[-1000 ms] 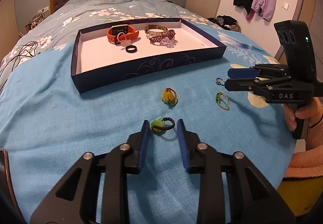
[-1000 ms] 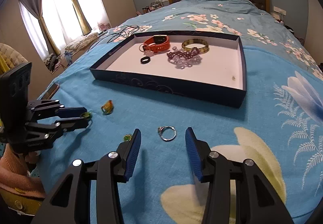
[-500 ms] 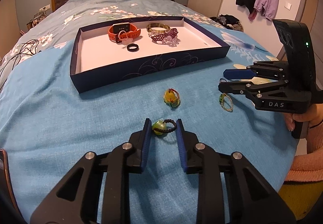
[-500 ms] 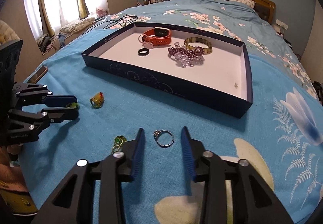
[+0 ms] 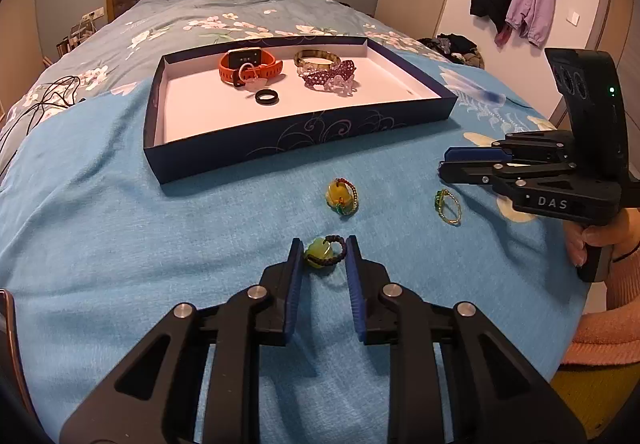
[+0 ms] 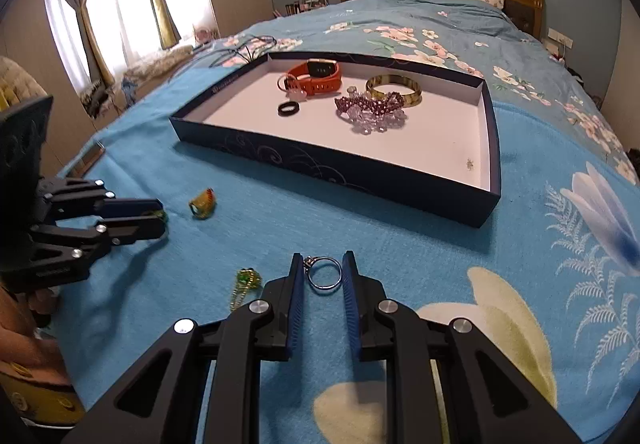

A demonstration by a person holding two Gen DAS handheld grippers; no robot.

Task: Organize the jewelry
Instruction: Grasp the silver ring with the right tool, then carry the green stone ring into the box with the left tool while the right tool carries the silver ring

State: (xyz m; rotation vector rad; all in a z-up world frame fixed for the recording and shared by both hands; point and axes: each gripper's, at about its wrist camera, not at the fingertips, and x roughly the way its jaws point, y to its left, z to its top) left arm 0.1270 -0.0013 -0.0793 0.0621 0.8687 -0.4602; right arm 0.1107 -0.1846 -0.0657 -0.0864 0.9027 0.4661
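**Left gripper closing around a jade-bead ring**

Your left gripper [image 5: 323,254] has just been closing, its pads touching a green-stone ring [image 5: 323,252] on the blue blanket [image 5: 100,244]. Beyond lies the navy tray [image 5: 280,141]; your right gripper [image 5: 444,165] hovers right.

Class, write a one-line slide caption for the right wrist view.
Right gripper closing around a silver ring on the blue blanket, short of the jewelry tray.

tray [image 5: 304,139]: dark-blue, white floor, on blue blanket, held orange watch [image 5: 250,64], black ring [image 5: 267,97], bangle [image 5: 316,59], purple bead bracelet [image 5: 330,77] | green-stone ring [image 5: 322,252], yellow-stone ring [image 5: 341,196], green bead ring [image 5: 447,206], silver ring [image 6: 323,273]: lay loose on blanket before tray
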